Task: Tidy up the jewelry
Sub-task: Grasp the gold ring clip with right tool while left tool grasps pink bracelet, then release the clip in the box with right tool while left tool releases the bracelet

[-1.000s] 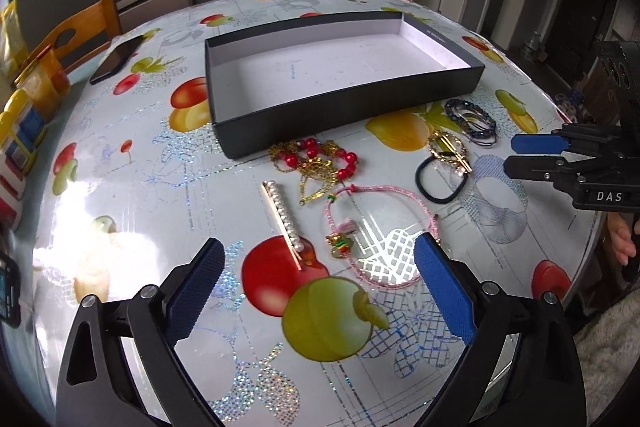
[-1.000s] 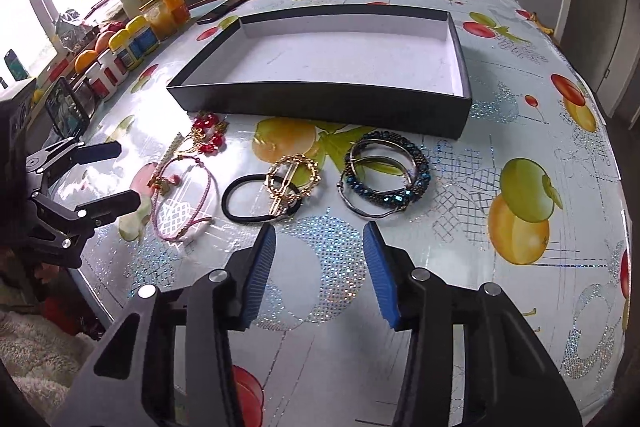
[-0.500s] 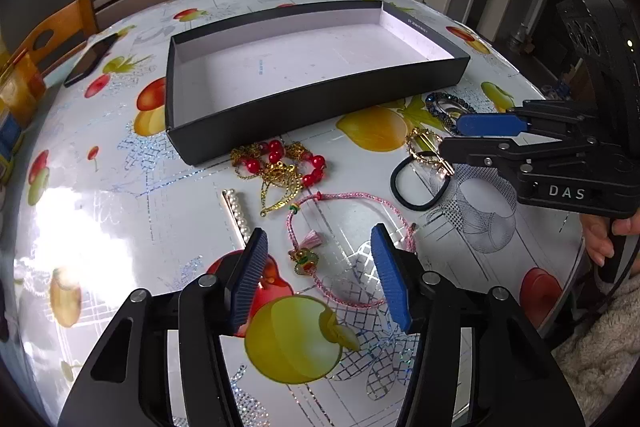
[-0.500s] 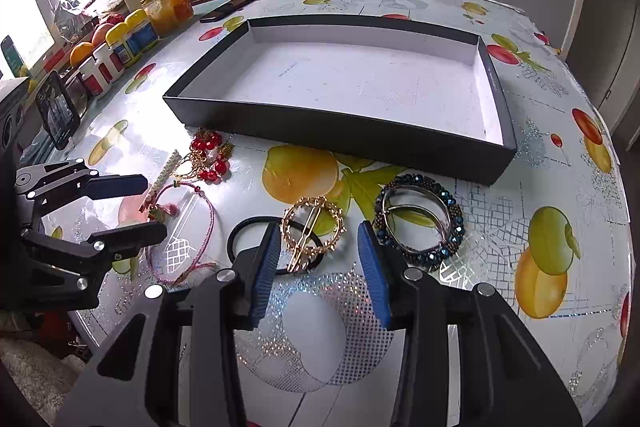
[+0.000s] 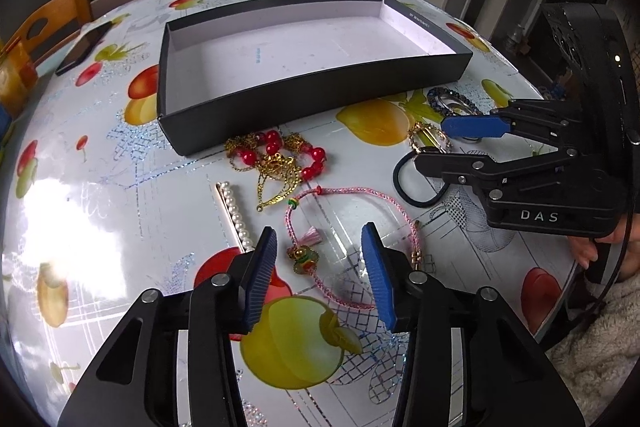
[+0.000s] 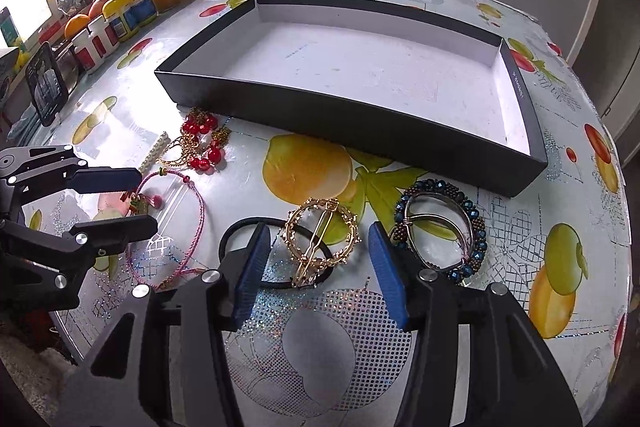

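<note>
Since one second ago, both grippers have advanced toward the jewelry, and the left gripper's jaws have narrowed from a wide spread to a moderate gap.

Left wrist view: the left gripper (image 5: 320,267) hangs with its jaws apart, straddling the charm and tassel of the pink cord bracelet (image 5: 384,199). Its right finger covers part of the cord loop. The pearl hair clip (image 5: 234,215) lies just left of it, the near end hidden behind the left finger. The red bead and gold chain piece (image 5: 276,159) sits just before the near wall of the black tray (image 5: 304,103), whose white floor holds no jewelry. The right gripper (image 5: 448,143) enters from the right, masking most of the gold hair clip (image 5: 424,139) and the blue beaded bangles (image 5: 448,99), and part of the black hair tie (image 5: 404,183).

Right wrist view: the right gripper (image 6: 316,267) has its jaws apart, one finger on each side of the gold hair clip (image 6: 320,239), which rests on the black hair tie (image 6: 240,227). The blue beaded bangles (image 6: 440,223) lie just right. The left gripper (image 6: 116,199) appears at the left edge, over the pink cord bracelet (image 6: 196,215). Whether either gripper touches the table (image 6: 560,307) cannot be determined.
</note>
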Demonstrator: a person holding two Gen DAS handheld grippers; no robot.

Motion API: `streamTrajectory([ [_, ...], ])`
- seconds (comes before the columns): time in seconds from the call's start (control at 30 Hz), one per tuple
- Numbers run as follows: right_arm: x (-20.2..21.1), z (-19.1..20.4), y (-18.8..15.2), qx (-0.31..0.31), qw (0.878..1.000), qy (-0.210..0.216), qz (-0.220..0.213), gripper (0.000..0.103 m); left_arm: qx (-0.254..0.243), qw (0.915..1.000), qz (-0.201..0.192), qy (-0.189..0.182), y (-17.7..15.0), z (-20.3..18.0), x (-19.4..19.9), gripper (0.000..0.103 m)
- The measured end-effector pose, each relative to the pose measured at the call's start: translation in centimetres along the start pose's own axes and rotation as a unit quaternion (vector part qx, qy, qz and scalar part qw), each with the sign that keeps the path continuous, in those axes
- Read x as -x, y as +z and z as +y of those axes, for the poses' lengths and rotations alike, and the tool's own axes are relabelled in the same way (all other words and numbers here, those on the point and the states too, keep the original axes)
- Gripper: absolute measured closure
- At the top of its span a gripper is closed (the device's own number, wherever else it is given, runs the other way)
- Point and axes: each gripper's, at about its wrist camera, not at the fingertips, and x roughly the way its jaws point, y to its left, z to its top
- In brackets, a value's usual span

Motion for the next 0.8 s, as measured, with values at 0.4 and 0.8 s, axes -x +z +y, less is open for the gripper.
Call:
streamTrajectory([
  [0.4, 0.2, 0.0, -0.2, 0.002, 1.0, 0.009, -0.013, 0.061, 0.01, 0.9999, -0.002, 0.004, 0.2, 0.7, -0.5, 0.095],
  [0.8, 3.3, -0.9, 0.6, -0.021, 0.998, 0.029, -0.059, 0.061, -0.006, 0.9991, -0.042, 0.005, 2.4, 0.5, 2.6, 0.097],
])
